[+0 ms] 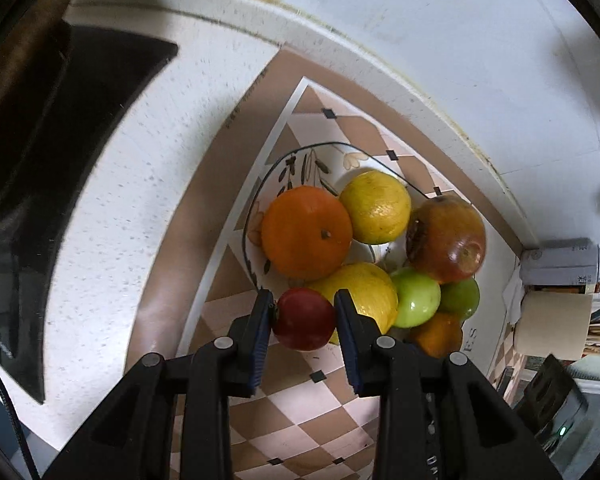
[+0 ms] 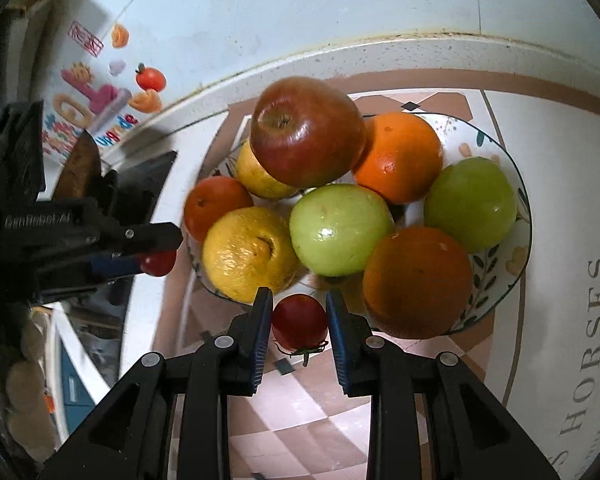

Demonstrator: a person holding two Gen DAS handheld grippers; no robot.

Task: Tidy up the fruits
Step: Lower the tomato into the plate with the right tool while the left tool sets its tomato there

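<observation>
Left wrist view: the left hand-held gripper (image 1: 304, 316) is clenched on a small red tomato (image 1: 303, 319), with both blue pads pressed against its sides. This tomato hangs at the near edge of a patterned bowl (image 1: 296, 168) that sits on a checked mat (image 1: 300, 412) on the white speckled table (image 1: 112, 240). The bowl holds an orange (image 1: 306, 232), a yellow citrus fruit (image 1: 376, 206), a red-brown apple (image 1: 446, 238), a second yellow citrus fruit (image 1: 364, 292), two green apples (image 1: 416, 298) and another orange (image 1: 440, 334), the last partly hidden. A black surface (image 1: 80, 128) lies on the table to the left, well apart from the bowl.

Right wrist view: the right hand-held gripper (image 2: 298, 322) is clenched on a second small tomato (image 2: 299, 322), its green stem pointing toward the camera. This tomato is just in front of the bowl's near rim, over the mat. The large apple (image 2: 306, 132) rests on top of the pile, with the green apples (image 2: 340, 228) and oranges (image 2: 398, 158) packed around it. At the left of this view the left hand-held gripper appears from the side, its tomato visible at the fingertips just beside the bowl's rim. A printed word, "HORSES" (image 2: 592, 336), shows on the mat's border to the right.
</observation>
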